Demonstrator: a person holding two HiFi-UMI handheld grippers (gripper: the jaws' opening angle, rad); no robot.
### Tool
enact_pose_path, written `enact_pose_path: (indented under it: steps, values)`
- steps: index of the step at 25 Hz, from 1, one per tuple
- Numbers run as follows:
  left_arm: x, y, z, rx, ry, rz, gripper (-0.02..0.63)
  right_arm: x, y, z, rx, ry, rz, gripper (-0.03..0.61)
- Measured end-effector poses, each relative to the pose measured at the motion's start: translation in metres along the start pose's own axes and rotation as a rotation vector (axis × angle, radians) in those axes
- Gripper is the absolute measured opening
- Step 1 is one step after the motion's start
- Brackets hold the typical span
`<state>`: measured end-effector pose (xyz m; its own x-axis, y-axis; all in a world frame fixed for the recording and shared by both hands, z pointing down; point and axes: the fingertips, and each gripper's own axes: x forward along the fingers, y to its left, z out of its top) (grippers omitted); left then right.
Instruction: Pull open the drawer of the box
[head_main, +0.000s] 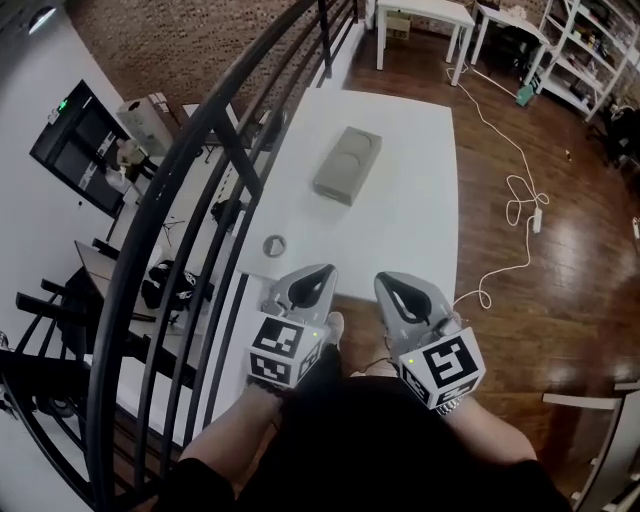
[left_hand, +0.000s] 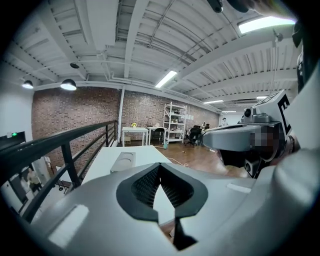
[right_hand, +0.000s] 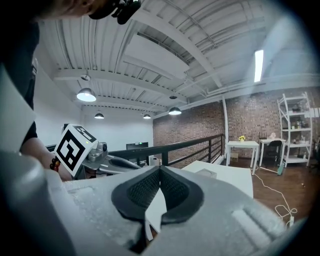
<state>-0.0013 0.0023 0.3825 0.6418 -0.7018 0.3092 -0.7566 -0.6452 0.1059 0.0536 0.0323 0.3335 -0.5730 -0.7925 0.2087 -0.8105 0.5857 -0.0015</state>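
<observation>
The grey box (head_main: 347, 163), flat with two round dents on top, lies at the middle of the white table (head_main: 410, 220); its drawer does not show from here. It also shows small and far ahead as the box (left_hand: 123, 161) in the left gripper view and the box (right_hand: 206, 172) in the right gripper view. My left gripper (head_main: 325, 270) and right gripper (head_main: 385, 278) hover side by side over the table's near edge, well short of the box. The left gripper (left_hand: 160, 165) is shut with nothing in it. The right gripper (right_hand: 160, 167) is likewise shut and empty.
A small round grey object (head_main: 274, 245) sits on the table near its left front corner. A black metal railing (head_main: 200, 200) runs along the table's left side. A white cable (head_main: 510, 210) trails over the wood floor to the right, and another white table (head_main: 420, 20) stands beyond.
</observation>
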Motion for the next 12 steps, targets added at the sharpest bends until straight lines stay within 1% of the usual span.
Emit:
enact_pose_path:
  steps: [3,5,12]
  values:
    - [0.017,0.016,0.000,-0.030,0.014,-0.010,0.017,0.020,-0.009,-0.001,0.006,0.028,0.004,-0.008]
    - [0.029,0.027,0.001,-0.055,0.023,-0.019,0.029,0.034,-0.016,0.001,0.008,0.043,0.005,-0.008]
    - [0.067,0.067,-0.012,-0.190,0.067,-0.047,0.054,0.078,-0.033,-0.006,0.017,0.111,0.008,-0.008]
